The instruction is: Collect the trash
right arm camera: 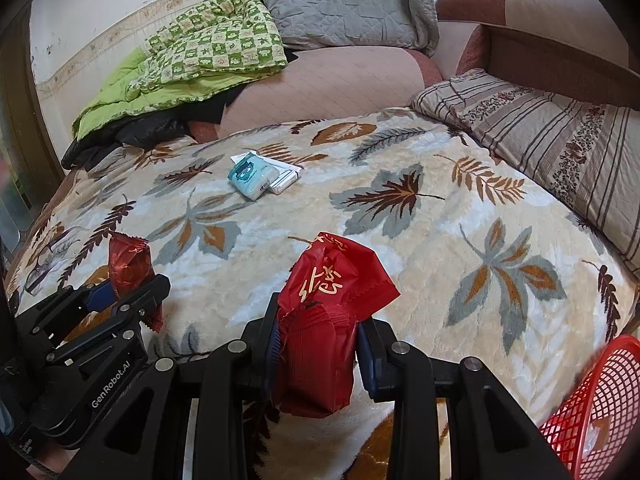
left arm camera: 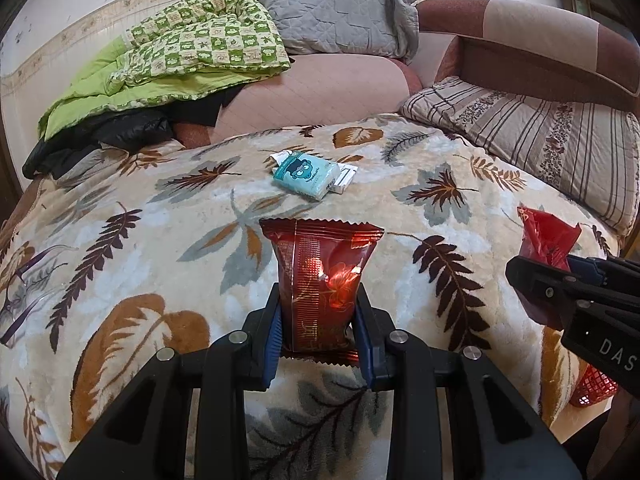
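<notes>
My left claw (left arm camera: 320, 320) grips a foil wrapper (left arm camera: 324, 276), long axis upright; my right claw (right arm camera: 316, 360) grips a red packet (right arm camera: 324, 320). Basket (right arm camera: 596, 400) sits low right off the bed (right arm camera: 420, 240), nearest my right claw. Tissue pack (right arm camera: 250, 178) lies ahead.

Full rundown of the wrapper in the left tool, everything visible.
The dark red snack wrapper is a glossy foil pillow pack with crimped, serrated end seals, a lengthwise back seam and a gold-red flower print. It looks puffed and unopened. It stands lengthwise between the blue pads of the left tool, which is shut on its lower half, above the leaf-patterned blanket. From the right wrist view it appears at the left, apart from the other red packet.
</notes>
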Available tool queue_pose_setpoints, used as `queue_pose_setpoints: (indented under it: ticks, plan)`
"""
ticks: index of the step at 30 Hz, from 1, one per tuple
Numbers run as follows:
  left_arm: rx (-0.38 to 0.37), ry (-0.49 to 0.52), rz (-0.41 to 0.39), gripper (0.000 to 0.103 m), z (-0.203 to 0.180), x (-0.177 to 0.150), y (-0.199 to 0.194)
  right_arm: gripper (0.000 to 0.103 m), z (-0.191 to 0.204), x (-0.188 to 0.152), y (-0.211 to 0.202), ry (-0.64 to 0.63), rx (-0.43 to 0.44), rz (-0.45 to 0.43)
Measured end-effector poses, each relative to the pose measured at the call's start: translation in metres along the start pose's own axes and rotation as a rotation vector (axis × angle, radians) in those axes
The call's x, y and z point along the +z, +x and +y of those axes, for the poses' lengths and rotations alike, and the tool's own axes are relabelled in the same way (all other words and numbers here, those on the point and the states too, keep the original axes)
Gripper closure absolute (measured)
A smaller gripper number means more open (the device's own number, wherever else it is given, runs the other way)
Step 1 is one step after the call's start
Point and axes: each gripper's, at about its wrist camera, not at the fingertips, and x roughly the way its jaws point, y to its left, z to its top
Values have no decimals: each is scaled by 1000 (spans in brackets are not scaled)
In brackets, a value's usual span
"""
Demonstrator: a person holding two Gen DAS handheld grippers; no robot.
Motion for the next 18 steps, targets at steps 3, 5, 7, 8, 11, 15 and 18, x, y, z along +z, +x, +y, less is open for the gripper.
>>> queue_pose_setpoints:
  ticks: [3,5,7,8,11,15,18]
  plan:
    - [-6,-5,3,73,-2,1,1,68,-2,-1,0,5,-3,-1]
    - [-11,-8,5,73,-4,1,1,68,-1,-1,0,7,-8,-2]
    - [-15,-10,5,73,-5,1,2,68,-2,-1,-1,10,-13,-3]
    - [-17,-12,5,73,-4,1,1,68,-3,-1,-1,15,-15,-3]
    - [-27,-22,8,73,-3,1,2,68,-6,-1,-1,31,-26,-2]
    - [-34,-26,18,73,-3,0,3,68,-9,-2,-5,42,-42,-8]
    - [-38,-27,17,73,-3,1,3,68,-15,-3,-11,60,-50,-12]
